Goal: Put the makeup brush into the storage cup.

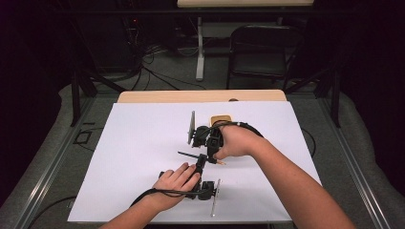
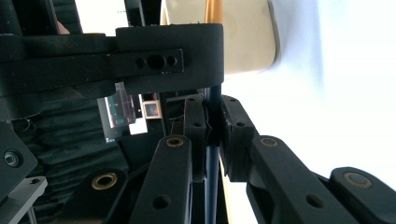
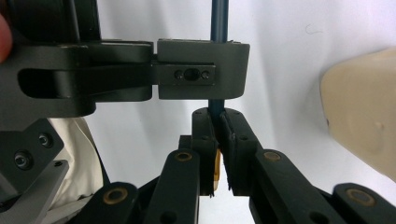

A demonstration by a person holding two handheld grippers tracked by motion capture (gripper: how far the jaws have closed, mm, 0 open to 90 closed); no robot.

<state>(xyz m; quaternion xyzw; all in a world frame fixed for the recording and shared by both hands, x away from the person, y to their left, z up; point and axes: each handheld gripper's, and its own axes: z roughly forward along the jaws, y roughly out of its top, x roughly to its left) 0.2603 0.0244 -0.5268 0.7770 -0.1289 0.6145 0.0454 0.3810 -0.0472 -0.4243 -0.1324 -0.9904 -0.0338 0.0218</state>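
— So where are we? Looks like a lab or recording studio to us.

— Agreed. We see black curtains all round, a white sheet (image 1: 138, 157) laid over a wooden table (image 1: 200, 96), and metal rails (image 1: 45, 167) framing the work area.

— And behind it, cables (image 1: 153, 71) running loose over a grey carpet, a black folding chair (image 1: 260, 52), plus another desk's leg (image 1: 199, 47).

— We'd call that a test setup, not a home.

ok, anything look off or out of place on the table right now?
Nothing stands out. The left gripper and the right gripper are both shut on one thin dark blue rod over the white sheet. The cream plastic holder sits upright behind them; nothing spilled or broken.
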